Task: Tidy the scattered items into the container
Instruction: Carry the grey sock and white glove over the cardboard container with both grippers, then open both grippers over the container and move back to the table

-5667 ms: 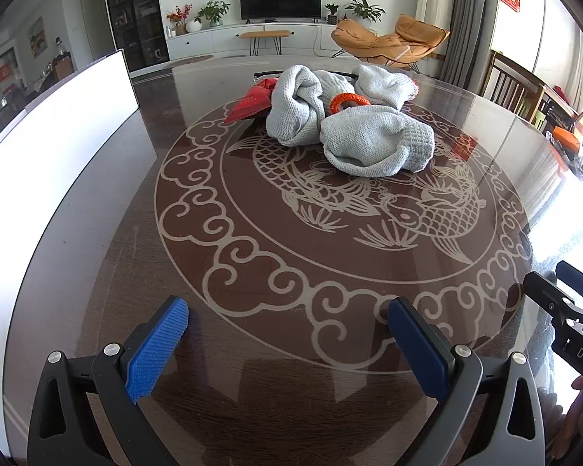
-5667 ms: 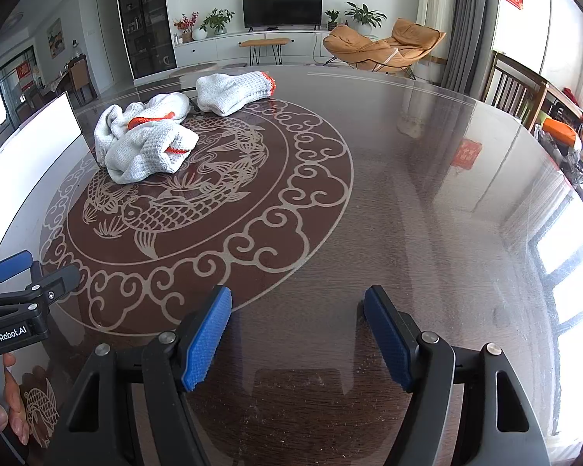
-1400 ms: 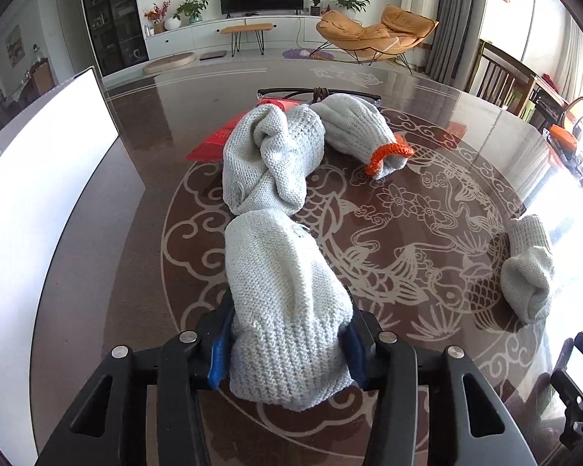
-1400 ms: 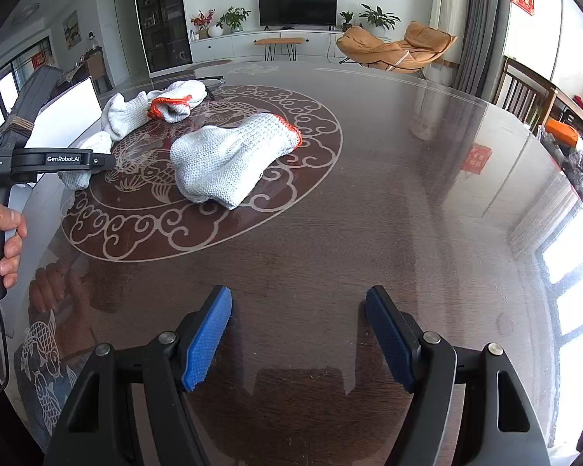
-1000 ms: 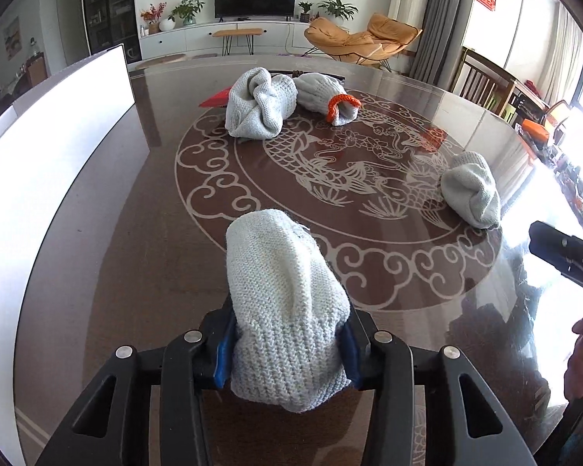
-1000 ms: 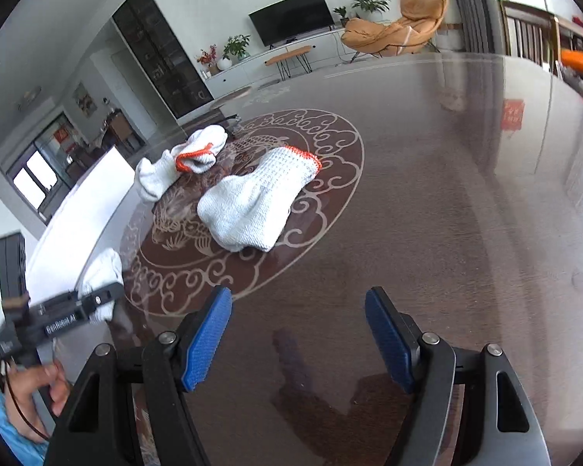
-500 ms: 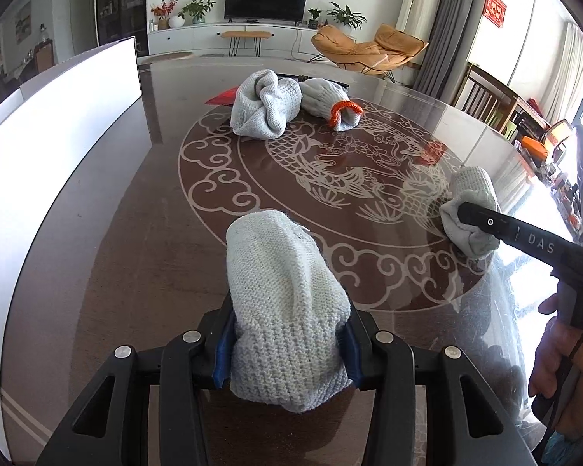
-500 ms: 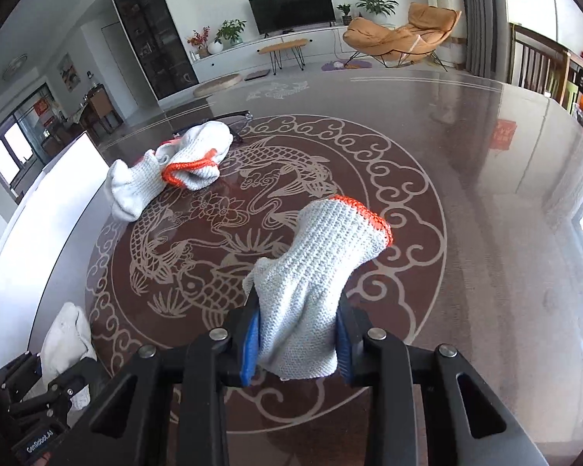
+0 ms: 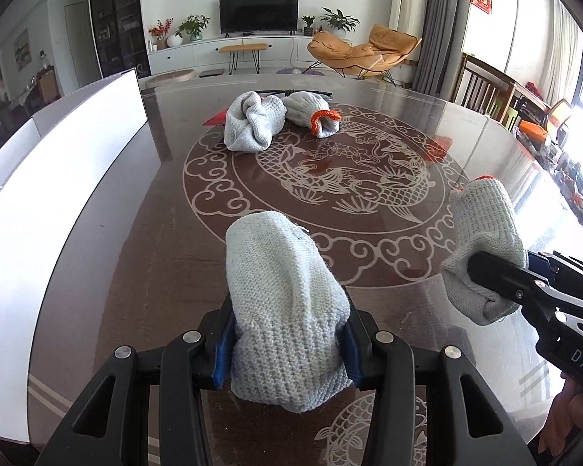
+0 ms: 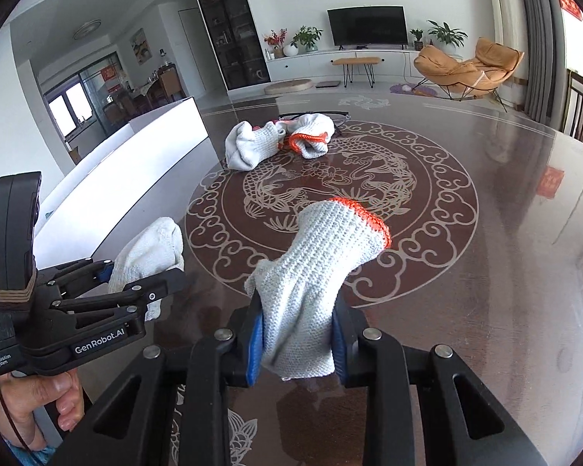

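Note:
My left gripper [image 9: 285, 345] is shut on a grey knit glove [image 9: 280, 295] and holds it above the near table edge. My right gripper [image 10: 297, 339] is shut on a grey glove with an orange cuff [image 10: 322, 268]; it also shows in the left wrist view [image 9: 484, 240]. Two more gloves lie at the far side of the table: a crumpled grey one [image 9: 252, 126] and one with an orange cuff [image 9: 315, 114]. The white container [image 9: 39, 178] runs along the table's left side.
The dark glass table [image 9: 144, 233] carries a fish pattern. A red item [image 9: 215, 119] and black-rimmed glasses [image 9: 291, 92] lie behind the far gloves. Wooden chairs [image 9: 482, 89] stand at the right. The left gripper with its glove shows in the right wrist view [image 10: 97, 299].
My right gripper went from open to shut on the orange-cuffed glove and lifted it toward the left gripper. My left gripper keeps its glove and has barely moved.

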`<state>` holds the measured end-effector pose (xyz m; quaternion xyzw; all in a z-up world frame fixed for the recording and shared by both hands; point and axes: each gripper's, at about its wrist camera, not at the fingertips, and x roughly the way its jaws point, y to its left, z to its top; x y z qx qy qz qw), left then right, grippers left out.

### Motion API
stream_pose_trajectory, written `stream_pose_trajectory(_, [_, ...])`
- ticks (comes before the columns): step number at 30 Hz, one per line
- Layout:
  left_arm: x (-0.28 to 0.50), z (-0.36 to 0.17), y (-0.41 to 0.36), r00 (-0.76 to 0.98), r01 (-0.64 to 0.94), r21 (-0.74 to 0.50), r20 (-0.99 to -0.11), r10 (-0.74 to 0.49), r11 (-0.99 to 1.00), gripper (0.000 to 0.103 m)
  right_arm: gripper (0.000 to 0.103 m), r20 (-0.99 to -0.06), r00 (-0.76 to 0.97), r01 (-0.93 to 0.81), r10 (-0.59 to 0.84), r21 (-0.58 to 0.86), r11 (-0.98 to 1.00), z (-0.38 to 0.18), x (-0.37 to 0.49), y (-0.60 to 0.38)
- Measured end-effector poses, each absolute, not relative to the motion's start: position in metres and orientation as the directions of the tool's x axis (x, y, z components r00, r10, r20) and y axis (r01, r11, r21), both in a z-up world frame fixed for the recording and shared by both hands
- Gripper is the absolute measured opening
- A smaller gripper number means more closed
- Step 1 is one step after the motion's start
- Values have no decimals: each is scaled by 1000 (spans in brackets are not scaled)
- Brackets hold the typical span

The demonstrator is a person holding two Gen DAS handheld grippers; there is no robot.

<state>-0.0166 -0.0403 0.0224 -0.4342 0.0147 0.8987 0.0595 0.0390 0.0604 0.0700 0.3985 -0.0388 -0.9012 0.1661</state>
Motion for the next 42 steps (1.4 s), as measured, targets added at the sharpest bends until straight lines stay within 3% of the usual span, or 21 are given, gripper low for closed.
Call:
stream_pose_trajectory(8, [-10,21,-49,-611,-106,-13,-788,76,-994,45,29,-718,-607,319,-342,174,-931,66,49,39])
stream_pose_trajectory(16, [3,62,-94,-650,-63,-130,-747,140,-990,45,29,-710,-594,406,-380,143,-902,81,44,6])
stream_pose_trajectory(20, [8,106,-163,-709,20,-187,-695,117,-982,45,29,-659,-602,501,-451,127,-856,122,30,-43])
stream_pose_trajectory(24, [10,134,-255,-731,156,-151,-682,-11,-976,45,29,-591,-573,628,-567,128,-768,170,17,-121])
stream_pose_trajectory(29, [8,131,-370,-651,320,-78,-742,-159,-944,45,29,-559,-441,772,-702,163,-615,194,8,-237])
stream_pose_trajectory(33, [-2,103,-437,-549,389,-55,-815,-183,-920,46,30,-587,-302,825,-752,233,-514,170,-1,-320])
stream_pose_trajectory(34, [-6,95,-448,-518,395,-49,-836,-178,-917,49,35,-599,-267,823,-755,266,-502,159,-6,-336])
stream_pose_trajectory(36, [-12,82,-462,-461,421,-6,-862,-208,-907,66,41,-672,-210,808,-710,290,-514,135,-16,-366])
stream_pose_trajectory(37, [-14,78,-465,-447,435,15,-864,-230,-900,84,47,-700,-157,797,-697,328,-508,123,-23,-376])
stream_pose_trajectory(38, [-14,76,-465,-446,440,25,-861,-242,-898,91,51,-716,-103,775,-691,377,-507,113,-29,-382])
stream_pose_trajectory(42, [-6,78,-459,-483,462,5,-837,-257,-887,91,53,-660,-128,740,-741,434,-514,116,-37,-360])
